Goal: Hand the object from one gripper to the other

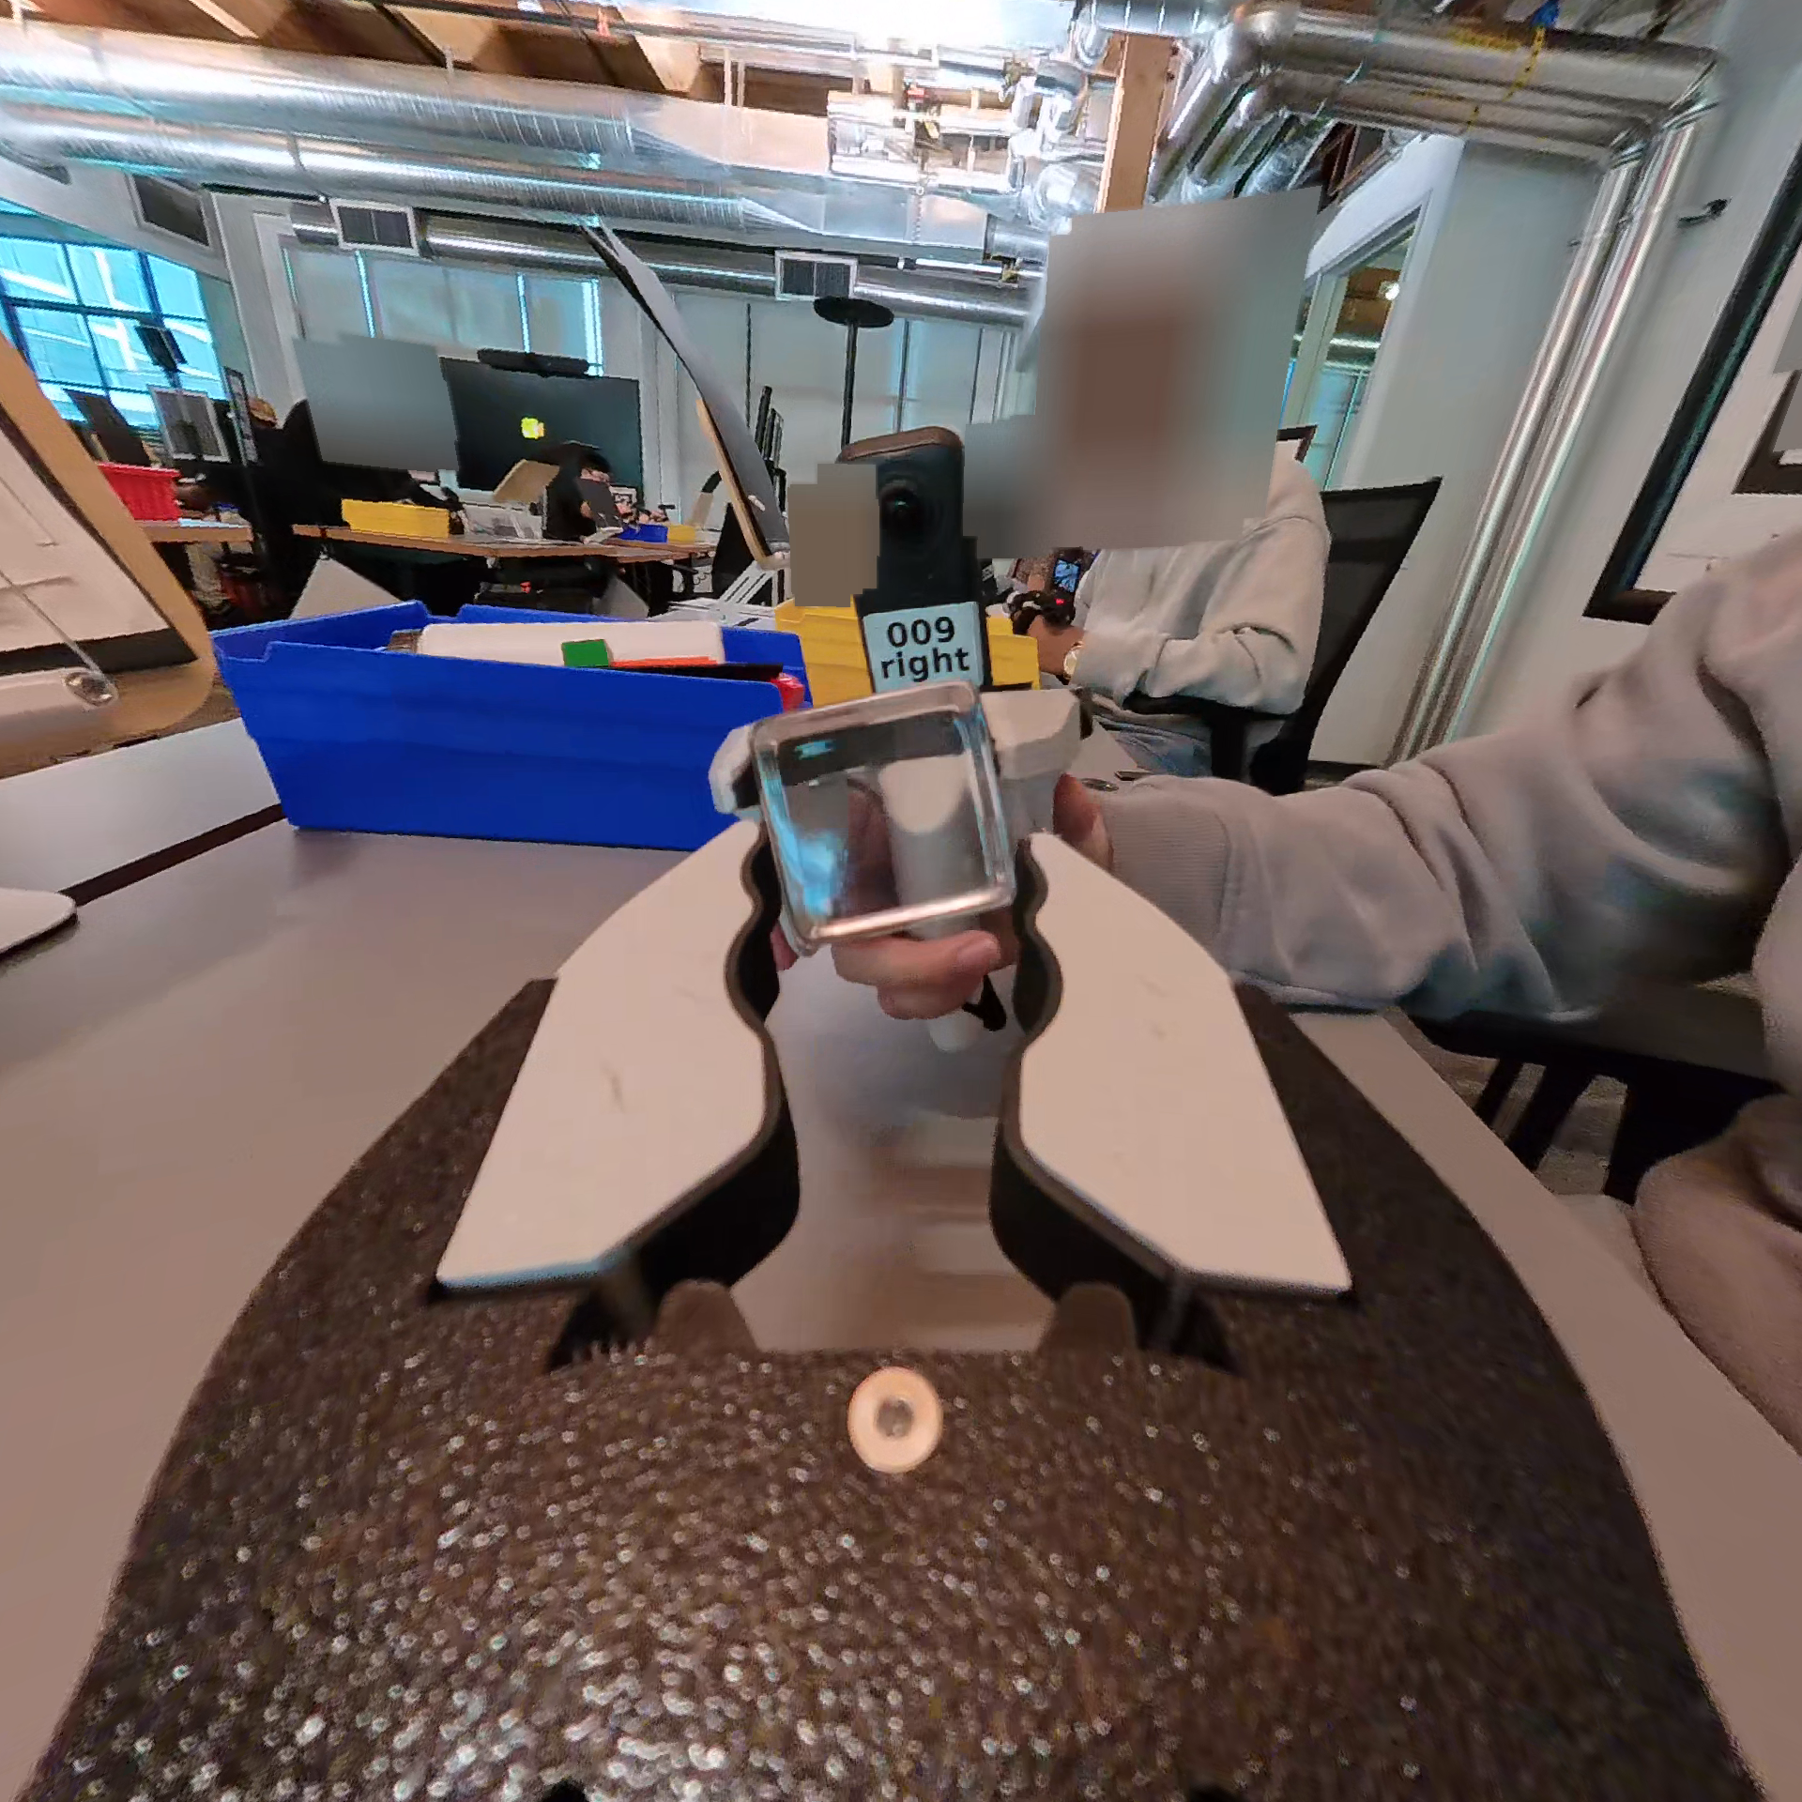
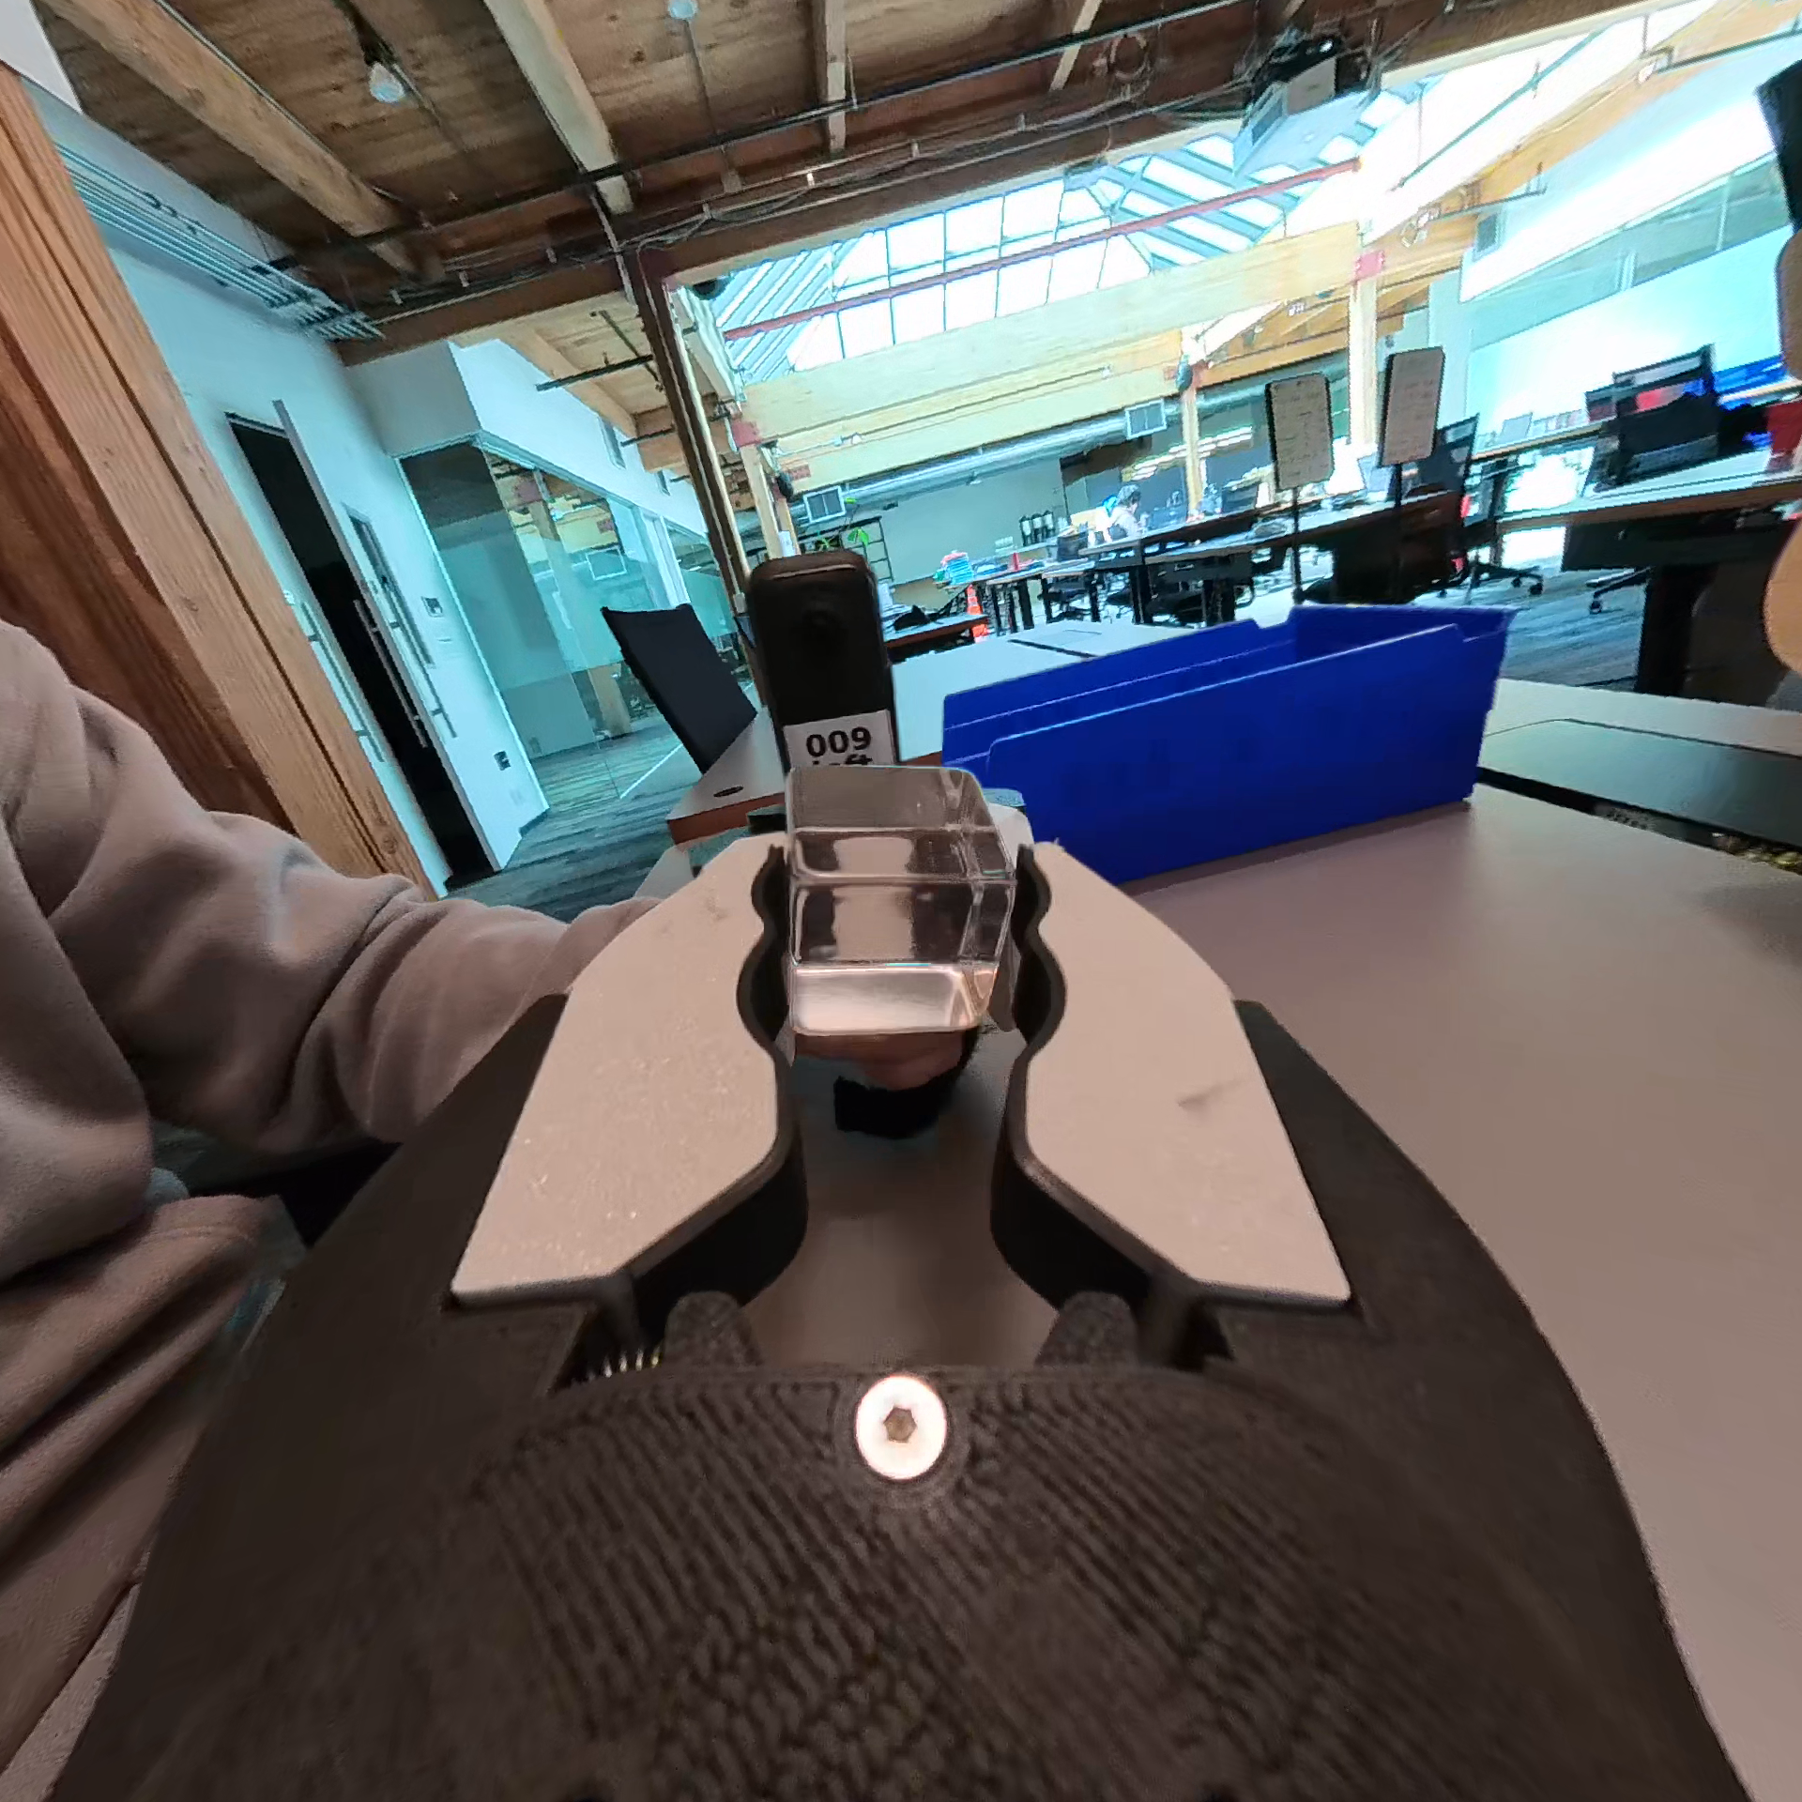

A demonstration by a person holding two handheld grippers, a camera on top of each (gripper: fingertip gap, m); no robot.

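A clear glass-like cube [image 1: 882,819] is held in the air above the grey table [image 1: 293,975] between the two grippers, which face each other. In the right wrist view the cube [image 2: 897,897] sits squarely between my right gripper's [image 2: 892,902] fingertips, which press both its sides. In the left wrist view my left gripper [image 1: 892,892] has its fingertips against the cube's two sides too, and the cube looks tilted. The right gripper's body and camera [image 1: 917,546] stand right behind the cube. The left gripper's camera [image 2: 824,653] shows behind the cube in the right wrist view.
A blue bin [image 1: 488,741] with several items stands on the table beyond the grippers, and also shows in the right wrist view [image 2: 1219,731]. A yellow bin [image 1: 829,653] is behind it. A person in a grey hoodie [image 1: 1199,624] sits at the table's far side. My two grippers' fingertips are within a few centimetres of each other.
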